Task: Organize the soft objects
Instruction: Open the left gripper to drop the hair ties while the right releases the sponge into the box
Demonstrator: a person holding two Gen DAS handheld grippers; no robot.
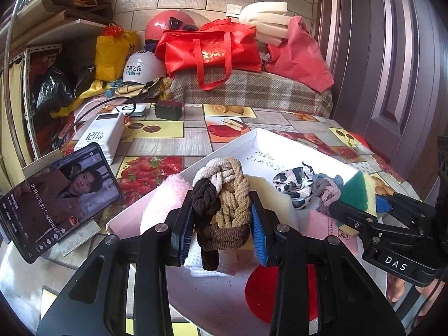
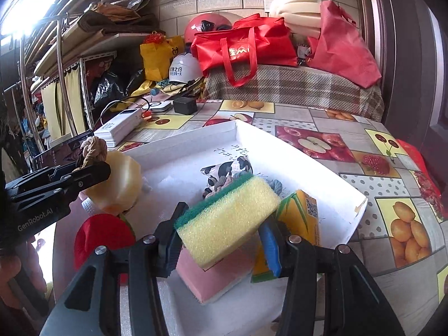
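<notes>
Left to right: the left gripper (image 1: pixel 222 221), angled downward over the near edge of the white tray (image 1: pixel 282 142), clamps a braided fabric band (image 1: pixel 221 193) of cream, tan and dark brown between its blue-padded fingers (image 1: pixel 259 235); the band's lower loop is partly hidden behind the pads. A pink fluffy item (image 1: pixel 163 200) lies just left of the band, half hidden by it. The right gripper (image 2: pixel 221 242), also tilted downward over the tray, grips a yellow sponge (image 2: pixel 228 219) with a green scouring face. Behind the sponge, a cow-print cloth (image 2: pixel 224 169) and a knotted grey-pink piece are largely covered. A yellow carton (image 2: pixel 303 214) beside the sponge is partly cut off by the right finger.
</notes>
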